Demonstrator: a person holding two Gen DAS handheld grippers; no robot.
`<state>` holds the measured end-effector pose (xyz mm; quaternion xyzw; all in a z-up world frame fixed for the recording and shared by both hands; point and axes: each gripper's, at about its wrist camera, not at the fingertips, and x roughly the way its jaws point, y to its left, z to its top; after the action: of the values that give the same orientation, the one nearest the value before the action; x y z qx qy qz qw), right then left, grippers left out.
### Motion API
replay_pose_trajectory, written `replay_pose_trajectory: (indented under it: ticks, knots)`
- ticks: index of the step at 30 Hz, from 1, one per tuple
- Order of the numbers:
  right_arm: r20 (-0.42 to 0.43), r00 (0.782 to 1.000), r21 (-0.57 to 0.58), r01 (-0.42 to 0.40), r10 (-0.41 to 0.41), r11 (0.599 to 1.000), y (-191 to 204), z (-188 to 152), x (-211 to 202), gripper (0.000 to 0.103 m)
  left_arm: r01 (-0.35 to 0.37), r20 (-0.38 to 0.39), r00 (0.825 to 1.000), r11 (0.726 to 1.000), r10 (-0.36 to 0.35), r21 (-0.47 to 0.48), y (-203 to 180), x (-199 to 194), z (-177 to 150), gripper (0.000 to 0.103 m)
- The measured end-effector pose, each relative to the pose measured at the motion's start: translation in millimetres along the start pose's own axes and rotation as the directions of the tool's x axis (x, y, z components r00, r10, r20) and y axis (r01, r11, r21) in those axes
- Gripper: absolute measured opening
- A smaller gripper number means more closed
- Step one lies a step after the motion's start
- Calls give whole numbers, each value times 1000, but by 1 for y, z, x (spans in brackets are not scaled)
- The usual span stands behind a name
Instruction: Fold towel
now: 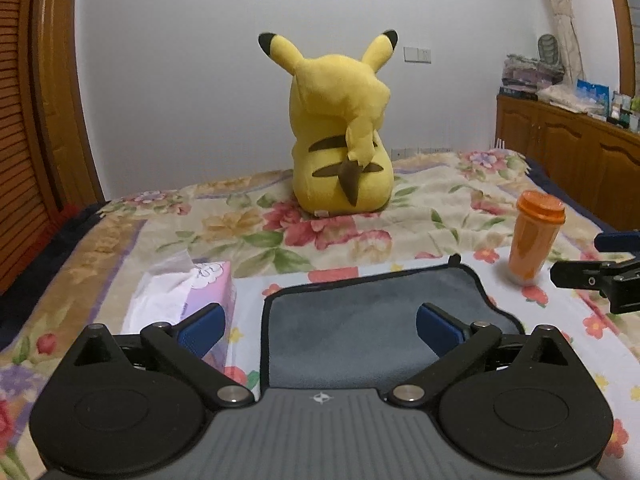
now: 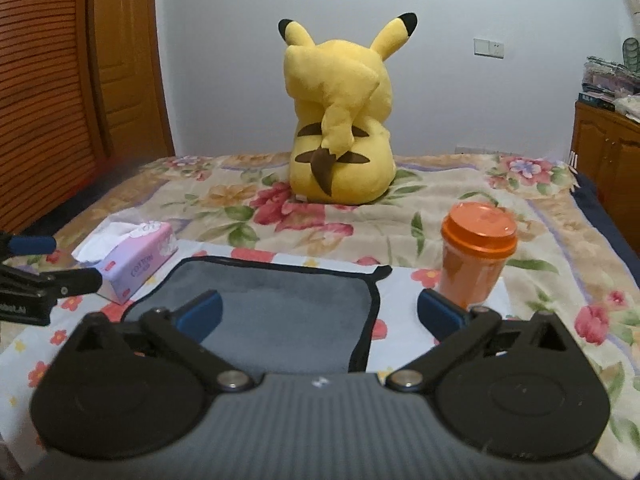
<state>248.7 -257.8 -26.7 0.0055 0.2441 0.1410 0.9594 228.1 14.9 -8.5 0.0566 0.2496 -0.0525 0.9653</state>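
**Two open grippers above a grey towel on a flowered bed**

A pink tissue box (image 2: 132, 262) sits at middle left of the right wrist view, white tissue poking from its top. An orange cup (image 2: 476, 256) stands at middle right, lid on, contents hidden. The grey towel (image 2: 280, 312) with dark edging lies flat between them, low in the frame, on the floral bedspread (image 2: 360, 220). A yellow plush toy (image 2: 340, 128) sits behind, centre, facing the wall.

The right gripper (image 2: 320, 316) hangs over the towel's right edge, blue fingers spread wide, holding nothing. The left gripper (image 1: 320, 328) hangs over the towel's left part, equally spread and empty.
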Motion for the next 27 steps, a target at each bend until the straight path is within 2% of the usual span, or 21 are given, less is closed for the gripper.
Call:
replay_pose_trajectory:
  ticks: [9,17,27]
  knots:
    - [21,1000,-10,4,-3,1000,5,9,-33,103,-23,30,999,1000,24,-19,-3,-44,16,103]
    - [50,999,-20,6,-5,1000,13,21,-67,103,-33,61,998,999,31,20,-12,-88,31,103]
    - [78,997,-12,4,-4,1000,20,22,-101,103,-14,79,997,1000,13,17,-26,-132,33,103]
